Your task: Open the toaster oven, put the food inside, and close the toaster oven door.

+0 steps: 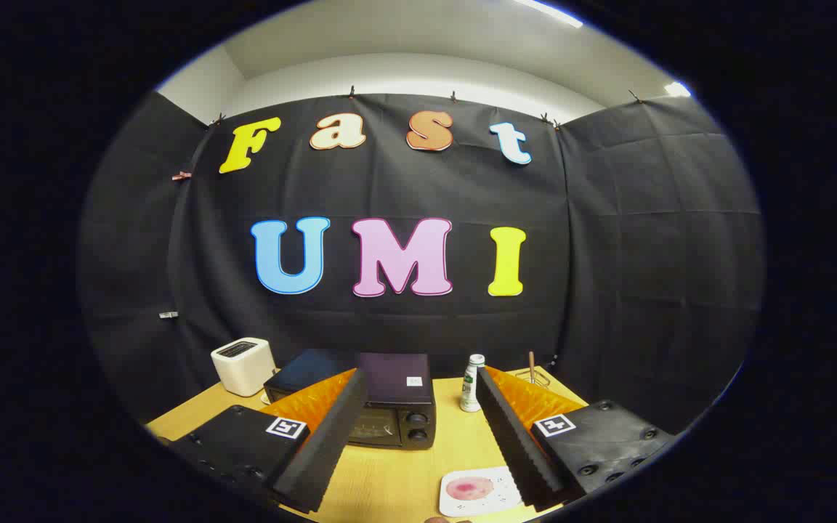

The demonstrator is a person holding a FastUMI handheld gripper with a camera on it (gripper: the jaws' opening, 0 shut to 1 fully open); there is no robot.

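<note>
A black toaster oven (389,407) stands on the wooden table (404,479) beyond my fingers, its glass door shut and two knobs at its right side. My gripper (418,457) is open, its two black ribbed fingers spread wide with nothing between them; the left finger (324,450) partly covers the oven's front. A white plate (476,491) with a pink slice of food (471,488) lies on the table just inside the right finger (516,450).
A white pop-up toaster (243,365) stands at the back left of the table. A small white bottle with a green label (472,383) is right of the oven. A brown stick in a wire holder (532,372) stands at the back right.
</note>
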